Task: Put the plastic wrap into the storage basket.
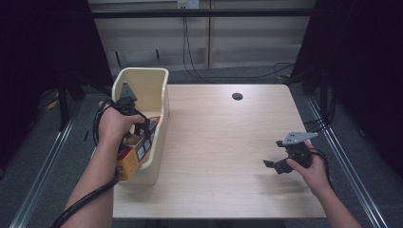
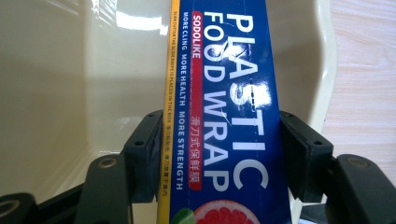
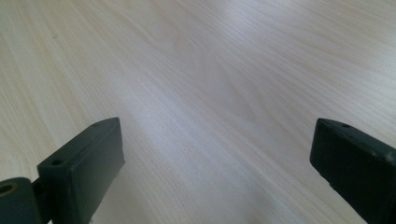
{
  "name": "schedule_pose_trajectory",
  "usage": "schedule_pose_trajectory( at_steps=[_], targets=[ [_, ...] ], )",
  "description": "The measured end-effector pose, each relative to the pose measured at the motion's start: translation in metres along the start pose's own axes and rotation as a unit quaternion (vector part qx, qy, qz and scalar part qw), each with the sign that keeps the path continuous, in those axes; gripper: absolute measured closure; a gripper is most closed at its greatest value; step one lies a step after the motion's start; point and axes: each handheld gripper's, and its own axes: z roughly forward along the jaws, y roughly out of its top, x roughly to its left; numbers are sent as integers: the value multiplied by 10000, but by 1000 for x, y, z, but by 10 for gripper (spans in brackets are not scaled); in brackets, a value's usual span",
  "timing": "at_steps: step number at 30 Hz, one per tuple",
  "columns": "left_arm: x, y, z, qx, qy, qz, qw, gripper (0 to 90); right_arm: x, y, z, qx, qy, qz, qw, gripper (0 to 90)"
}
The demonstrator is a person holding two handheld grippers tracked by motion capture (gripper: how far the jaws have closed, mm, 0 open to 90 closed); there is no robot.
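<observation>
Two black jaws clamp glossy cardboard wrap box (image 2: 219, 116).

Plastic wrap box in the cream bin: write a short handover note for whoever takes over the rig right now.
Left hand-held gripper: shut on the plastic wrap box, jaws pressing on both long sides.
Right hand-held gripper: open, nothing between its jaws, held above bare table at the right.
Box: lies lengthwise in the cream bin at the table's left edge, its near end sticking out over the bin's near rim.
Done: box gripped.
Left: whether it goes in or comes out cannot be told; finish that move.
</observation>
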Motion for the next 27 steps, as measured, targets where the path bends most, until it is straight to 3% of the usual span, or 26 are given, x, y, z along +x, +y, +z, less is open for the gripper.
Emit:
schedule_pose_trajectory(
  at_steps=[10, 18, 27],
  targets=[
    [-1, 1, 2, -36, 4, 21, 10000, 386, 0, 0, -1, 2, -28, 17, 10000, 29],
    [-7, 3, -24, -326, -260, -16, 9991, 365, 1, 1, 1, 4, -7, 17, 10000, 29],
    [-17, 3, -33, -553, -437, 246, 9972, 263, 1, 1, 0, 15, 5, -4, 10000, 29]
  ],
)
